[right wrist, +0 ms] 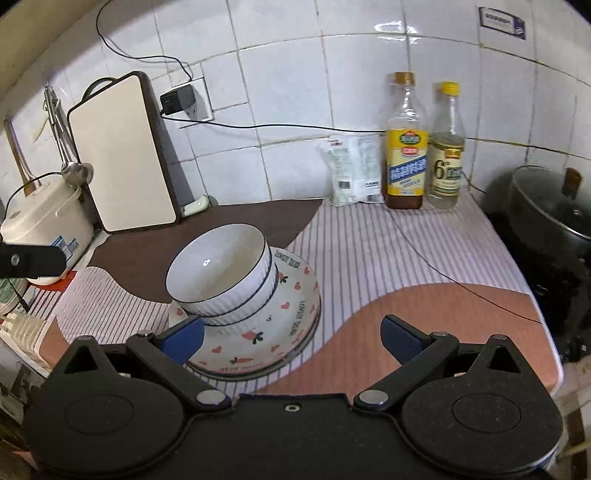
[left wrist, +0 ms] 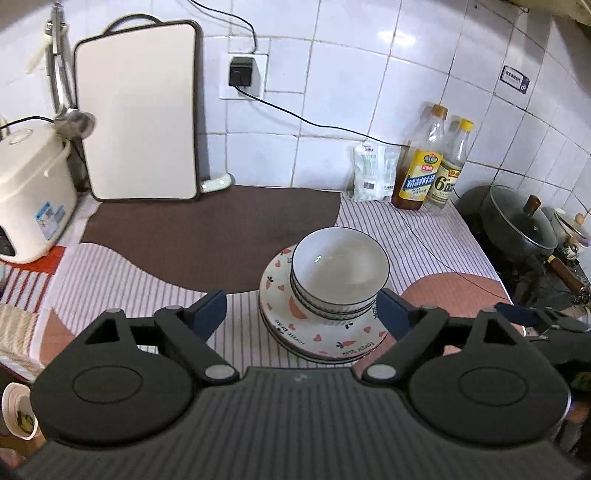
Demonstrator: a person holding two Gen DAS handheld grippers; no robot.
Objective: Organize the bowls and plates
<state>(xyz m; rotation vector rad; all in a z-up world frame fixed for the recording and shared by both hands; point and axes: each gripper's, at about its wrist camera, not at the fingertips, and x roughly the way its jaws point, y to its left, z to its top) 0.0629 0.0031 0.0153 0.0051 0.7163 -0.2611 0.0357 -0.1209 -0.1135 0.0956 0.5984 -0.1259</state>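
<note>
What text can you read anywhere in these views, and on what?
"6°": label of the yellow-capped clear bottle.
Oil bottle label: print too blurred.
Top plate rim lettering: upside down, not legible.
White pouch, wall sticker, rice cooker label: too small.

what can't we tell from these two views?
- Plate count: both views, bowls cover the stack and only the rims show.
- Pot contents: right view, cut by the edge, dark.
- Bottle label text: both views, too small.
- Left tongs contact with the plates: unclear.
</note>
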